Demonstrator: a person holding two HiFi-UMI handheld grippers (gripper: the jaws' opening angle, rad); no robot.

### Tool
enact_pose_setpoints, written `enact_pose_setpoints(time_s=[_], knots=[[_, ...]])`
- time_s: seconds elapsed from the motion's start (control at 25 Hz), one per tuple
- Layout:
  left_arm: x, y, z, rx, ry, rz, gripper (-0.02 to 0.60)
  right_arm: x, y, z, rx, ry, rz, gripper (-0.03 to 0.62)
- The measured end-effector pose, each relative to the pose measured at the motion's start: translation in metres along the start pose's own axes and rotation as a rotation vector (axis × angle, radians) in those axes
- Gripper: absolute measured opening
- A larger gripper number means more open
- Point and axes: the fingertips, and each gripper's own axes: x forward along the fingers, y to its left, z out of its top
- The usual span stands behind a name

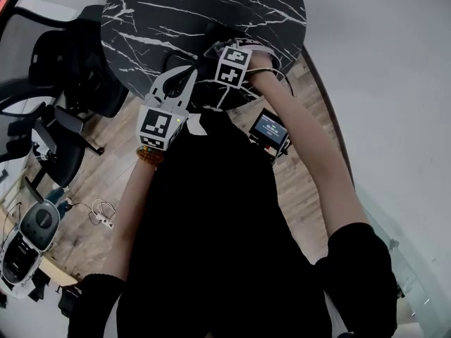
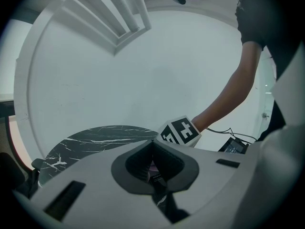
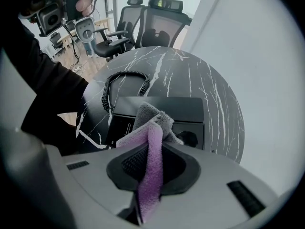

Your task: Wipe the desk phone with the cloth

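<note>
Logging hazard: my right gripper (image 3: 152,149) clamps one fold of the purple cloth (image 3: 150,123) over the desk phone (image 3: 181,109) on the marble table (image 3: 209,89), while the left gripper (image 2: 153,151) sits closed and empty, so I judge a wipe may shove the unbraced phone.

**A:** Where does the head camera look from?

**B:** From high up, steeply down past the person's dark top (image 1: 225,245) to the round counter (image 1: 176,20).

**A:** And the two riding cameras?

**B:** The one on the left tongs (image 2: 153,162) tilts up at a pale wall (image 2: 143,70), catching only the counter's edge. The one on the right tongs (image 3: 153,157) sits close over the counter, with the cloth (image 3: 150,123) just before its lens. All three views share the counter.
</note>
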Motion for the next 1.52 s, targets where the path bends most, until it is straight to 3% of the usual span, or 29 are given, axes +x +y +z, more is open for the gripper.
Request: enact_pose_setpoints(time_s=[0.24, 0.44, 0.84, 1.52], knots=[[-0.001, 0.000, 0.000, 0.000, 0.000, 0.006, 0.012, 0.000, 0.006, 0.001, -0.014, 0.002, 0.024, 0.054], [-0.001, 0.000, 0.000, 0.001, 0.000, 0.012, 0.012, 0.007, 0.035, 0.007, -0.028, -0.009, 0.078, 0.055], [-0.003, 0.002, 0.000, 0.003, 0.001, 0.016, 0.012, 0.018, 0.070, 0.020, -0.040, -0.005, 0.108, 0.055], [-0.003, -0.004, 0.000, 0.006, 0.001, 0.013, 0.012, 0.025, 0.086, 0.027, -0.072, -0.014, 0.146, 0.055]])
